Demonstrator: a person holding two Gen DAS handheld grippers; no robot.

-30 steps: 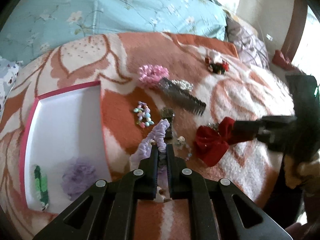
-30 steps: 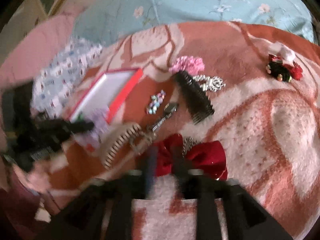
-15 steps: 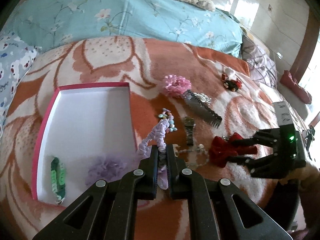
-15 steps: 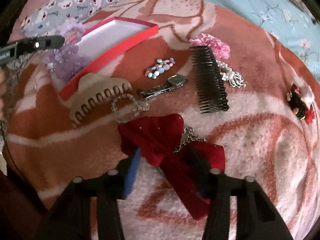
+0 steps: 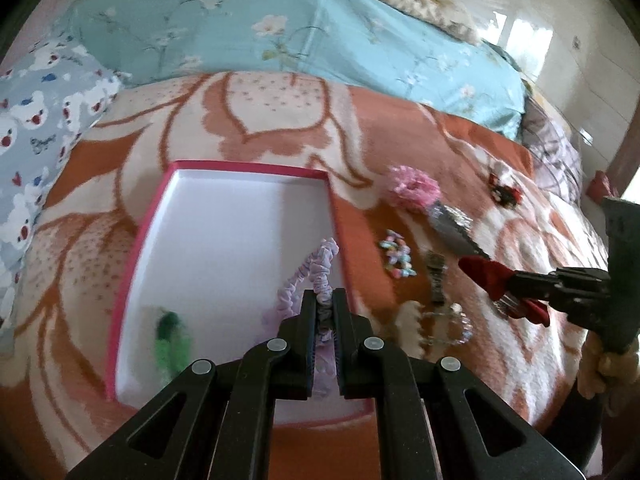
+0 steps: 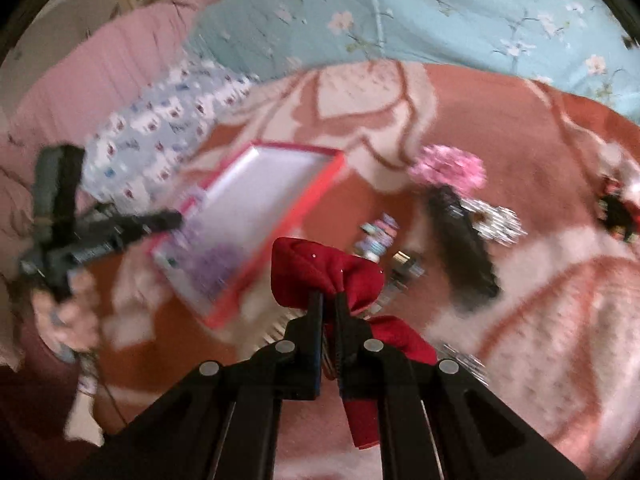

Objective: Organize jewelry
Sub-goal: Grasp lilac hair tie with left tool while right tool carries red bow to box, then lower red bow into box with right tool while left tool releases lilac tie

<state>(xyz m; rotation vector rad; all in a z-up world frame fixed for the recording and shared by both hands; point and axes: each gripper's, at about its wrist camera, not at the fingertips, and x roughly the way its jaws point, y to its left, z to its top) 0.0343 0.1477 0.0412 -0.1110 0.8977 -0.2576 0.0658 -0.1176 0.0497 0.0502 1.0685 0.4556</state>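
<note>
Left wrist view first: the pink-rimmed box (image 5: 140, 236) sits right under and ahead of the left gripper (image 5: 325, 300), white floor showing, with a green hair tie (image 5: 172, 340) lying in its near-left corner. A lilac shape in the near end is mostly hidden by the fingers, so I can't say what it is. The left gripper hovers over the box's near right side, jaws pinched narrow on a lavender scrunchie (image 5: 316, 268), whose loop stretches forward and away from the fingertips, long axis running along the fingers, far end over the box's right rim.

Off to the right, the right gripper (image 5: 516, 280) comes in level from the side, clamped on the red bow (image 5: 484, 272), lifted clear of the orange blanket (image 5: 400, 132).

Right wrist view, heavily blurred: the right gripper (image 6: 329, 300) is closed tight on the bow's (image 6: 320, 268) knot, one lobe puffing up ahead of the tips, the other trailing down to the right. Beyond it to the left lies the box (image 6: 320, 188), a purple blur in its near end. Ahead and right on the blanket, a black comb (image 6: 464, 252) points away, with a pink flower clip (image 6: 448, 168) at its far end.
</note>
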